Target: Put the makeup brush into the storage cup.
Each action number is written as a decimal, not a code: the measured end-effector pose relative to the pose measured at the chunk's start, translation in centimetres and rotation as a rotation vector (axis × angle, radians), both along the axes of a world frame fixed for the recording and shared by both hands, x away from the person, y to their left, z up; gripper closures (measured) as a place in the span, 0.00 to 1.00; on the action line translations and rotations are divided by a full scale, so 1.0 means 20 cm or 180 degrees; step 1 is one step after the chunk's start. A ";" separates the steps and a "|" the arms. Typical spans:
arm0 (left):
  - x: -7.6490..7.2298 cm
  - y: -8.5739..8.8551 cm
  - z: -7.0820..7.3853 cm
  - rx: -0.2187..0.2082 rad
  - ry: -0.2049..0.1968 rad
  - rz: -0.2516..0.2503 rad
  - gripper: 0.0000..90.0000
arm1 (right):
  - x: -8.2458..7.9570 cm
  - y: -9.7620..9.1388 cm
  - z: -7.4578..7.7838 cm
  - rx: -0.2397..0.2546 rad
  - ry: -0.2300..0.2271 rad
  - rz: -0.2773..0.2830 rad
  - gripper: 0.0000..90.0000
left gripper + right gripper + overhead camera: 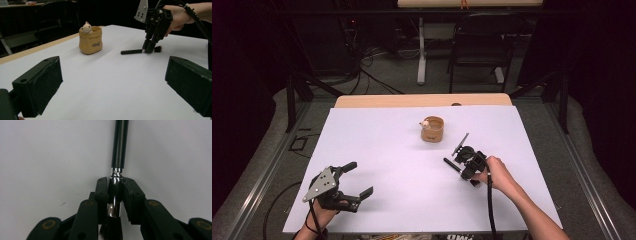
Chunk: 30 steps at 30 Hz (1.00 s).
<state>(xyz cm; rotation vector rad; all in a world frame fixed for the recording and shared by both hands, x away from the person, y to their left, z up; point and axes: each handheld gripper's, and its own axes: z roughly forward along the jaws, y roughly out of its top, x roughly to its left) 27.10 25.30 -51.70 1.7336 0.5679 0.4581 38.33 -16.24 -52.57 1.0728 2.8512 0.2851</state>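
Gripping the slim black makeup brush (119,150) by its shiny silver ferrule, the right gripper (115,195) has its two black jaws clamped on the metal collar, with the dark bristles showing just below the pads in the right gripper view. In the left gripper view the right gripper (149,48) points steeply down at the brush (132,51), which lies flat on the white table cover (377,145), its handle pointing away from the person's right hand (498,172). In the high view the brush (452,165) lies at the right of the table's middle, near the small tan ceramic pot shaped like a sack (432,129) but apart from it. A little cream-coloured figure (86,27) peeks over the pot's rim, and the pot (90,40) stands upright with its mouth open to the top.

The left gripper (354,181) rests near the front left of the cover, well apart from both things, with its jaws spread wide and nothing between them.

The step in hand looks like the pick-up: the grasp is made, but the brush is not yet off the cover. The likely aim is to stand the brush in the pot. The next move would call for a straight lift, then a turn of the wrist so that the handle points down, and a careful carry to above the pot's mouth, clear of the figure at the rim. Because the hold sits on the smooth ferrule, the brush could swivel or slip, so a slow lift seems wise.
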 end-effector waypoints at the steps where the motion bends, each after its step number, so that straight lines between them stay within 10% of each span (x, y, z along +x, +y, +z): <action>1: 0.00 0.00 0.00 -0.0001 -0.0001 -0.0001 0.01 | 0.00 0.00 0.00 0.0001 -0.0022 0.0018 0.84; 30: 0.00 0.00 0.00 0.0014 0.0002 -0.0039 0.01 | -0.04 0.00 0.08 0.0050 -0.0208 0.0335 0.85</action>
